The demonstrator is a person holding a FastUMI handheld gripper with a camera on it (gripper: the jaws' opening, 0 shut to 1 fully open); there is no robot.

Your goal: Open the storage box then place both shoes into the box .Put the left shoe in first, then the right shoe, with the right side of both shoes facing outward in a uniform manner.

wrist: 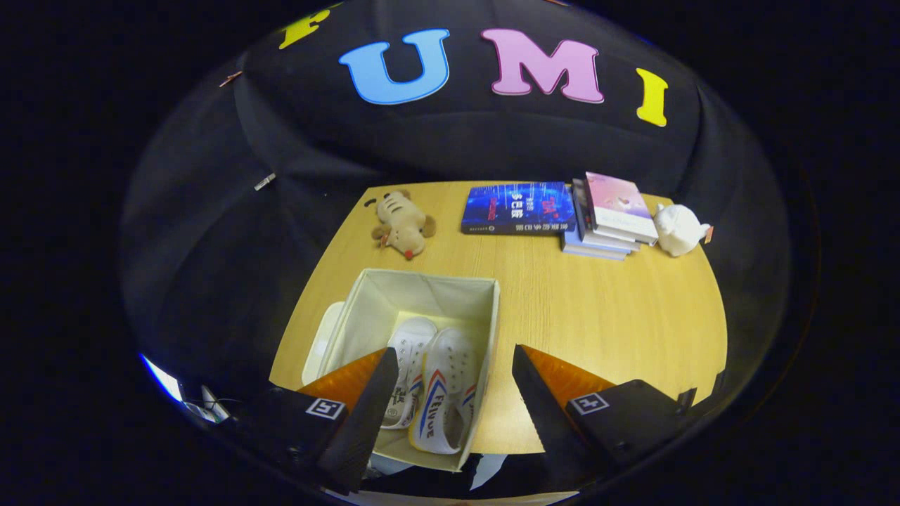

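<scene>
Both shoes [430,386] are seen standing side by side inside the open storage box [485,351], which is placed on the counter [605,316] just ahead of the wide, empty claw [450,393].

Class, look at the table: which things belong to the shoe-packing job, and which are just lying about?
Belong to the job:
storage box, open
two shoes standing inside it
box lid lying beside the box
tongs, open, holding nothing

Just lying about:
plush tiger
blue book
stack of books
white soft toy
</scene>
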